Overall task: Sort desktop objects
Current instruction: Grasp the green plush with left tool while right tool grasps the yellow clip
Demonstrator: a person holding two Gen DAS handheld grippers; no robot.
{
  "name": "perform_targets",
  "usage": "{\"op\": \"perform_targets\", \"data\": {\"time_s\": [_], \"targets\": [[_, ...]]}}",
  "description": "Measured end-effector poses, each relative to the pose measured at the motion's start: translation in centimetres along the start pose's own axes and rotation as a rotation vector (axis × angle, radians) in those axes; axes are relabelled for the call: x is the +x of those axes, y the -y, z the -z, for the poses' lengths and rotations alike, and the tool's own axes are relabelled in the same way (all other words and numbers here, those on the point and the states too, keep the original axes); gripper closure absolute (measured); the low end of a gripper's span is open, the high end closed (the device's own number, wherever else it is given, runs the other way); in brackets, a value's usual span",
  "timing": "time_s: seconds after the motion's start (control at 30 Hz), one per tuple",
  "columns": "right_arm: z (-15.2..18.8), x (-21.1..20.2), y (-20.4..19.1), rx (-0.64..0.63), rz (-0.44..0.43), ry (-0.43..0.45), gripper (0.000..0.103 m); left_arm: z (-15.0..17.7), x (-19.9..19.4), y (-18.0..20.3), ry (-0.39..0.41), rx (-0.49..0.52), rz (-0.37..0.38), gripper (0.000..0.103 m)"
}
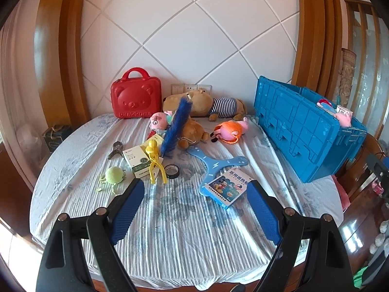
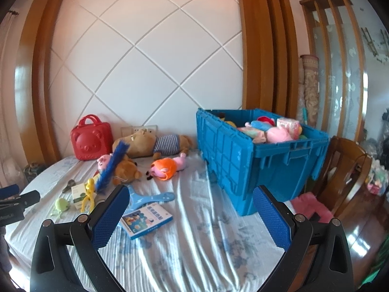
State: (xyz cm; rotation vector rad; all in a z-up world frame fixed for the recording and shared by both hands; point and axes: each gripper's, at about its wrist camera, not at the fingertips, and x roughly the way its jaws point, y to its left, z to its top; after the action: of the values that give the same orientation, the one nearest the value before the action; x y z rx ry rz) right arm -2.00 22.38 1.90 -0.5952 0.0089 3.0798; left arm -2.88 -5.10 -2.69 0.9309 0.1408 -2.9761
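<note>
Both grippers, left [image 1: 195,189] and right [image 2: 190,196], are hovering wide-fingered and empty over the table [image 1: 182,238]; toys [image 1: 184,126] are lying mid-table toward its far edge, crate [image 1: 304,131] sitting at the right edge.

A wooden chair [image 2: 345,170] stands beside the table; wall sockets [image 1: 190,88] behind.

Each claw, the left claw [image 1: 195,192] and the right claw [image 2: 190,199], has glossy black forked arms with round silvery pivot screws and two long fingers [image 1: 128,209] faced in blue, seemingly dimpled rubber pads
</note>
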Motion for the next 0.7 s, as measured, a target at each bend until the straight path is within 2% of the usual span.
{"op": "perform_targets", "data": {"time_s": [0.1, 0.3, 0.43, 0.5, 0.6, 0.7], "targets": [[0.4, 1.3, -0.1, 0.002, -0.033, -0.014, 0.000, 0.3, 1.6, -1.7, -0.026, -0.025, -0.008, 0.017], [1.0, 6.7, 0.3, 0.017, -0.120, -0.068, 0.000, 1.5, 6.7, -6.3, -0.114, -0.090, -0.110, 0.017], [2.1, 13.0, -0.4, 0.005, -0.204, -0.149, 0.000, 2.3, 10.5, -9.9, -0.217, -0.164, -0.178, 0.017], [2.7, 16.9, -1.3, 0.006, -0.263, -0.206, 0.000, 2.5, 12.2, -11.2, -0.264, -0.177, -0.241, 0.017], [3.3, 21.7, -3.5, -0.017, -0.343, -0.289, 0.000, 2.9, 14.2, -12.8, -0.320, -0.190, -0.312, 0.017], [3.8, 25.7, -6.0, -0.053, -0.403, -0.348, 0.000, 3.4, 15.5, -14.7, -0.363, -0.236, -0.352, 0.017]]}}
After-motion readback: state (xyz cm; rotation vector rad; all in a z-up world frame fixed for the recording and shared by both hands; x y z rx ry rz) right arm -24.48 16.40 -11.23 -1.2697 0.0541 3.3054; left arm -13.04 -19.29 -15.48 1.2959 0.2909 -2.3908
